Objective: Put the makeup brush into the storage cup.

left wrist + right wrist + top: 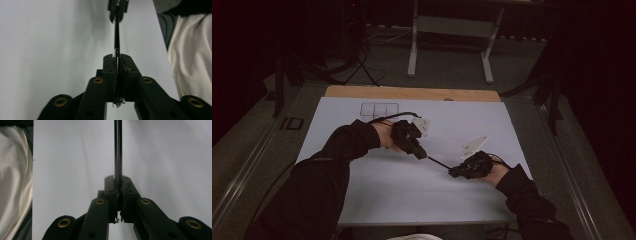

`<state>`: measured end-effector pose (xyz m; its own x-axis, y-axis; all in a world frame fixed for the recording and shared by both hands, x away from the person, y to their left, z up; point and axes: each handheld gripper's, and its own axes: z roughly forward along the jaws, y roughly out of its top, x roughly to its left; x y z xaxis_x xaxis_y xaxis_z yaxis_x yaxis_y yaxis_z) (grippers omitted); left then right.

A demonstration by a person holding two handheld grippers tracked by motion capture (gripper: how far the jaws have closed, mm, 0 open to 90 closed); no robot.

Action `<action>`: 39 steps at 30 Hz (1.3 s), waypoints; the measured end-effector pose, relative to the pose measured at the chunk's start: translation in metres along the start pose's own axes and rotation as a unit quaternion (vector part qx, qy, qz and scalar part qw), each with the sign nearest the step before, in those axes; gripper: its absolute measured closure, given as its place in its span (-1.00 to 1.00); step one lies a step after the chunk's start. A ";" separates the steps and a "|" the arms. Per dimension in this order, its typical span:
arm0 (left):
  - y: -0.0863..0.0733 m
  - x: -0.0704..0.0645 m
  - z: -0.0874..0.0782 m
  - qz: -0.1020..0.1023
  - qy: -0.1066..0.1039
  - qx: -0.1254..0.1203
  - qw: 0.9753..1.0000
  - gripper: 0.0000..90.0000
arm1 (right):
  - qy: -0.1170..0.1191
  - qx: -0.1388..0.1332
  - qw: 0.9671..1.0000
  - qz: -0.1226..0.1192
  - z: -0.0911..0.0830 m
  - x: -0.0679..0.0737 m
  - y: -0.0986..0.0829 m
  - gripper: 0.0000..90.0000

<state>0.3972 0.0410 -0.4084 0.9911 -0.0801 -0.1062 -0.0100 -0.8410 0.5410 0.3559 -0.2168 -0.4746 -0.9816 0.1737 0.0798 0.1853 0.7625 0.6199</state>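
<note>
**Holding a thin black rod between two grippers**

Seen from the high view, the left gripper (421, 153) and the right gripper (454, 172) face each other above the white sheet (362, 175) that covers the counter (412, 93). A thin black rod (438, 162) spans the short gap between them, one end in each, slanting down from the left gripper toward the right. Dark sleeves come in from the bottom edge. A faint outlined box of compartments (379, 109) is drawn on the sheet near its far edge, well apart from the rod.

From the left gripper view, the left gripper (117, 58) is clenched on the near end of the rod (116, 35), jaws pressed together with only the rod between them. The rod runs straight away to the right gripper (117, 10) at the top, which grips its far end. Pale fabric (192, 55) lies at the right.

From the right gripper view, the right gripper (118, 180) is likewise clamped on the rod (118, 147), which rises from between the jaws and leaves the top of the frame. White sheet (162, 157) lies behind it, and pale fabric (12, 182) shows at the left edge.
</note>
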 end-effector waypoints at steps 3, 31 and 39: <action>0.003 0.000 0.000 0.004 0.001 0.005 1.000 0.92 | 0.001 0.002 1.000 -0.002 0.001 0.000 -0.001 0.90; 0.014 -0.003 0.007 0.031 0.030 0.039 0.998 0.92 | -0.014 0.014 1.000 0.002 0.004 -0.003 0.030 0.84; 0.009 -0.005 0.008 0.038 0.045 0.018 0.998 0.84 | -0.019 0.023 0.999 -0.021 0.006 0.000 0.030 0.91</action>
<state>0.3914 0.0295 -0.4099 0.9952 -0.0970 0.0106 -0.0886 -0.8534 0.5136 0.3621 -0.1898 -0.4607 -0.9863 0.1636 0.0229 0.1459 0.7975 0.5855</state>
